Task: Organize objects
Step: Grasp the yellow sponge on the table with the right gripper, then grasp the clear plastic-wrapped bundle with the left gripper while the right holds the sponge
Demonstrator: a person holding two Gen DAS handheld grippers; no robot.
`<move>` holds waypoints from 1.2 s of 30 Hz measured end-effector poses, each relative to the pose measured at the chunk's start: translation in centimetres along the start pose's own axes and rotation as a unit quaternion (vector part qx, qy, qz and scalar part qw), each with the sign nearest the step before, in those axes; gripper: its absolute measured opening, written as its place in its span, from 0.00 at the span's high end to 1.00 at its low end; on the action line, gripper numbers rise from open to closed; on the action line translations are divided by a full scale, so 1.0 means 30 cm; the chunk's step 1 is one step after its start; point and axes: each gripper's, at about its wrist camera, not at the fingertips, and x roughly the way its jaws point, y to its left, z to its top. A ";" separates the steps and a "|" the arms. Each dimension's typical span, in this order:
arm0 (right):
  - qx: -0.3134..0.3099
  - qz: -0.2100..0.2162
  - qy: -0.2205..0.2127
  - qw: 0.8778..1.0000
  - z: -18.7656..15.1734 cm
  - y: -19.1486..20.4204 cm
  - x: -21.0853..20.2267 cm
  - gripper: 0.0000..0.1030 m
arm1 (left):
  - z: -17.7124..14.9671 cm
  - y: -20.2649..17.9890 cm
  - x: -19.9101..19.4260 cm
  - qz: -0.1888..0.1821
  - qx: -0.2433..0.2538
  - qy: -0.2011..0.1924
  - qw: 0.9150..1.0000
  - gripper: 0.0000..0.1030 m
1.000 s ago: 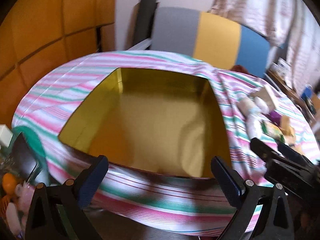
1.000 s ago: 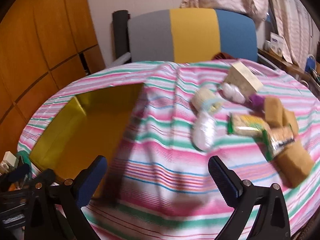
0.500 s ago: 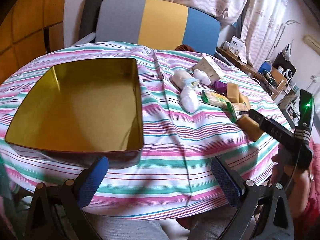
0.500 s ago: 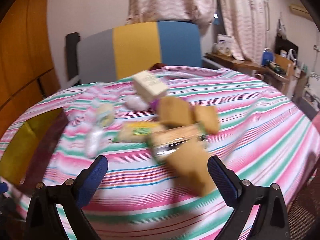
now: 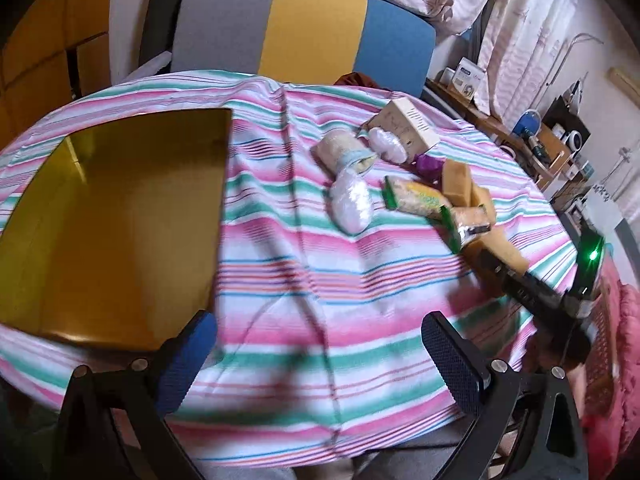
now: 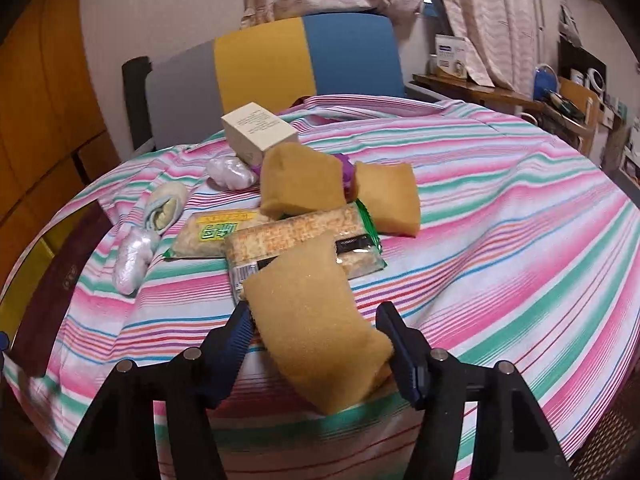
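Right gripper (image 6: 316, 336) moved over to nearest sponge (image 6: 312, 320), jaws closing round it | left gripper (image 5: 320, 354) open, empty

Home rm: striped tablecloth (image 6: 500, 216), curtains (image 6: 488, 12), cluttered side shelf (image 6: 560, 96), wood cabinets (image 5: 40, 52).

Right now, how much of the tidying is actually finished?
Nothing is packed yet: the gold box sits empty. In hand: the right gripper is closing around the nearest tan sponge. Left: two more sponges, two snack packets, white bundles, a carton. The left gripper hangs open.
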 end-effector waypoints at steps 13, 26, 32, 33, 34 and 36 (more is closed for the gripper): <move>0.088 0.027 -0.031 0.995 -0.061 -0.016 -0.049 0.46 | 0.190 -0.108 0.277 0.060 0.042 0.026 0.997 0.00; 0.056 0.020 -0.023 0.998 -0.084 0.021 -0.045 0.47 | 0.259 -0.127 0.456 0.048 0.037 -0.001 0.998 0.00; 0.059 0.016 -0.019 0.998 -0.095 0.011 -0.040 0.47 | 0.251 -0.098 0.474 0.048 0.013 -0.020 0.999 0.25; 0.061 0.016 -0.017 0.998 -0.095 0.008 -0.038 0.49 | 0.251 -0.096 0.470 0.052 0.015 -0.028 0.998 0.29; 0.064 0.015 -0.015 0.998 -0.096 0.005 -0.036 0.50 | 0.249 -0.098 0.471 0.055 0.019 -0.030 0.998 0.36; 0.068 0.015 -0.016 0.997 -0.099 0.000 -0.036 0.50 | 0.239 -0.104 0.472 0.061 0.037 -0.035 0.997 0.38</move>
